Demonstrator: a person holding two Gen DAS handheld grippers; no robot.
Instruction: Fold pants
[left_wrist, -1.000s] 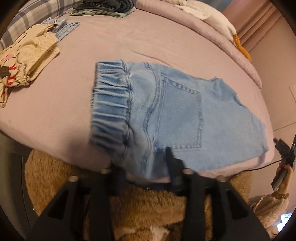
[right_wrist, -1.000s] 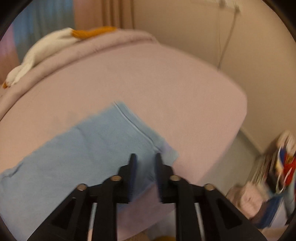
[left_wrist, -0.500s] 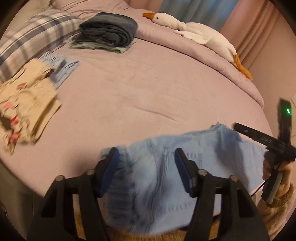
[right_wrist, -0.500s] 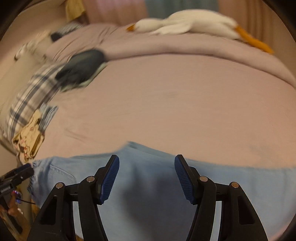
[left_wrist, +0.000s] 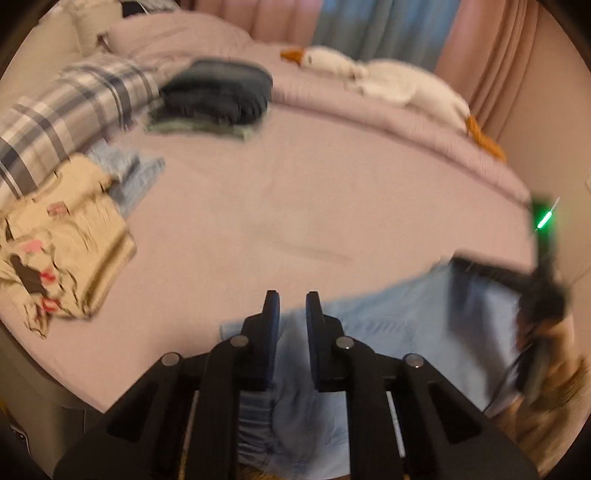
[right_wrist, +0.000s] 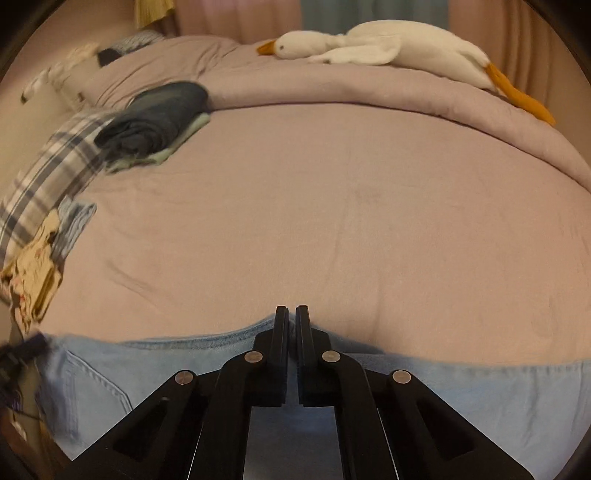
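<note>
The light blue denim pants (left_wrist: 399, 332) lie at the near edge of the pink bed (left_wrist: 295, 206). My left gripper (left_wrist: 291, 299) is shut on their elastic waistband end, with fabric bunched between the fingers. My right gripper (right_wrist: 291, 314) is shut on the far edge of the pants (right_wrist: 147, 373), which spread left and right below it. The right gripper also shows blurred at the right of the left wrist view (left_wrist: 517, 280), at the pants' other end.
A stack of folded dark clothes (left_wrist: 218, 96) and a plaid pillow (left_wrist: 70, 110) sit at the back left. A cream patterned garment (left_wrist: 62, 243) and a small blue item (left_wrist: 129, 173) lie at the left. A plush goose (right_wrist: 388, 48) lies along the far edge.
Both grippers were open half a second ago and have closed on the pants. The pants now sit lower and nearer the bed's front edge in both views.
</note>
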